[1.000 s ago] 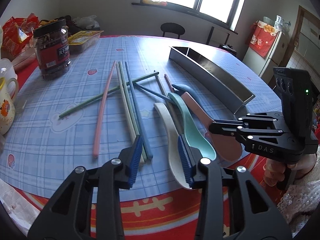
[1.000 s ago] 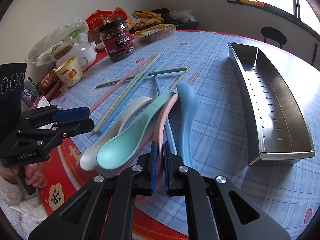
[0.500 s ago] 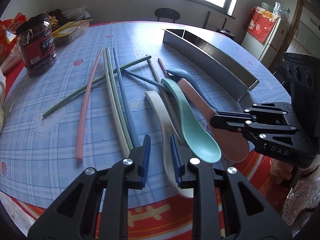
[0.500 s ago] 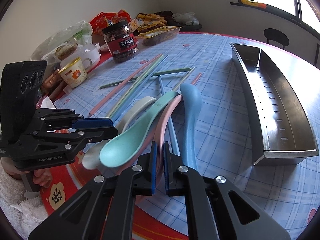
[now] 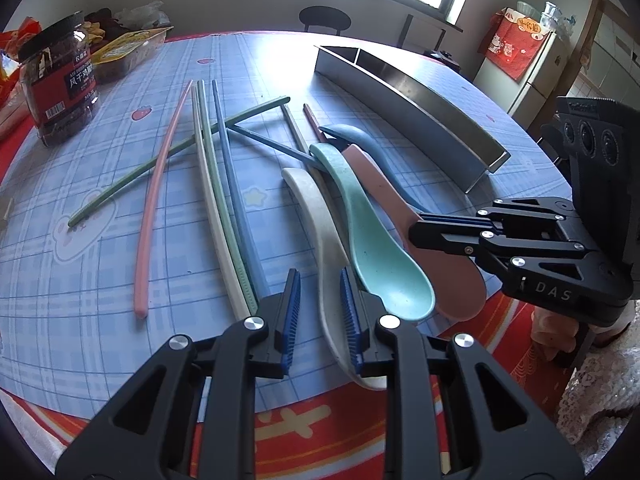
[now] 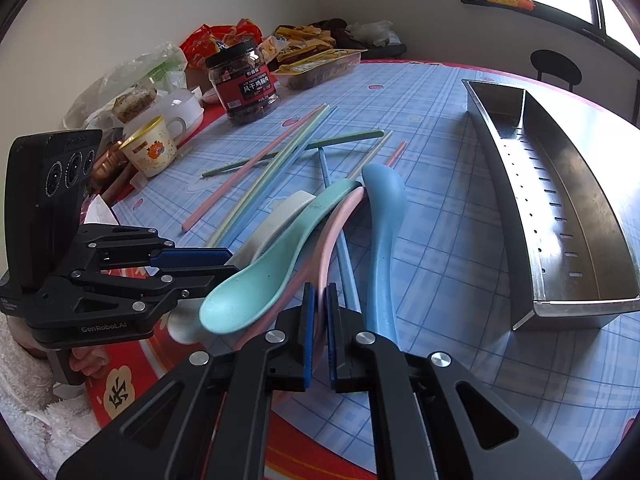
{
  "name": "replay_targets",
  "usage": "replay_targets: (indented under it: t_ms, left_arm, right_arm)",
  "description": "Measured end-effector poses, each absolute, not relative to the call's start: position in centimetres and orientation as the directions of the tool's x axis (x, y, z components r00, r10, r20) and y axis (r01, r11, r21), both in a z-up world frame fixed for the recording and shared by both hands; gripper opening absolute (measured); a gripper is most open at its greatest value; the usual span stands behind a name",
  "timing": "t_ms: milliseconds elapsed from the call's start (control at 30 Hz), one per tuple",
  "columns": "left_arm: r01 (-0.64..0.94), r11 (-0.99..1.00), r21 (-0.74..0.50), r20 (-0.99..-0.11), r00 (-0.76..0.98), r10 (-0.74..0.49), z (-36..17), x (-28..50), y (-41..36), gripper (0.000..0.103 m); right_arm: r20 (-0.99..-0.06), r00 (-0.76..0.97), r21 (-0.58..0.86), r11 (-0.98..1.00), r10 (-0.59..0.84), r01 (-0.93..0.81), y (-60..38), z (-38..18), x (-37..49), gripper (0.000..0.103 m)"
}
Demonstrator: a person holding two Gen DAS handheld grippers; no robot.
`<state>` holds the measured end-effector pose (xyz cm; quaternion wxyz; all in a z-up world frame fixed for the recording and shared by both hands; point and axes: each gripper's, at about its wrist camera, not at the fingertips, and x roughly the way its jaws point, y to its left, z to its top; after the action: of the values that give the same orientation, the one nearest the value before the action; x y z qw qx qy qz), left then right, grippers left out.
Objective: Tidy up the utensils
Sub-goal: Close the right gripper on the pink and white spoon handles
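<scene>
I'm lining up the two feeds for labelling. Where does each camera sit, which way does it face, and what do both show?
Left wrist: on the left gripper, low at the table's near edge, looking across the utensils toward the window; its open jaws straddle the white plastic spoon, and the right gripper shows.
Right wrist: on the right gripper, facing the snack corner; it is shut on the pink plastic spoon, with the left gripper and fingers in view.
Shared: teal plastic spoon, long steel tray, red-labelled jar.
</scene>
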<state>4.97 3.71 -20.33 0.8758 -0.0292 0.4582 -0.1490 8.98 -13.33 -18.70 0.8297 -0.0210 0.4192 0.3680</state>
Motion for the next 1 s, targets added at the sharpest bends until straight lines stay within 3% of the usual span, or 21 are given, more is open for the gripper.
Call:
replay_targets:
  t_ms: [433,533,1000]
  left_arm:
    - [0.265,0.954,-0.141,-0.792,0.548,-0.27,-20.4,4.8,2.5,0.025]
    - [0.278,0.945,-0.175,-0.783,0.543,-0.305,-20.5,4.7,2.7,0.014]
    - [0.161,0.96,-0.231,-0.732,0.622,-0.28,-20.1,4.2,5.1,0.011]
  right_arm:
    - [-0.711,0.378,0.274,0.729,0.593,-0.627,-13.3,-18.7,9.0,0.006]
    - [-0.711,0.378,0.275,0.729,0.593,-0.627,-13.3,-18.7,9.0,0.006]
    - [-0.699,0.381,0.276,0.719,0.606,-0.638,-13.2,-18.5,8.8,0.006]
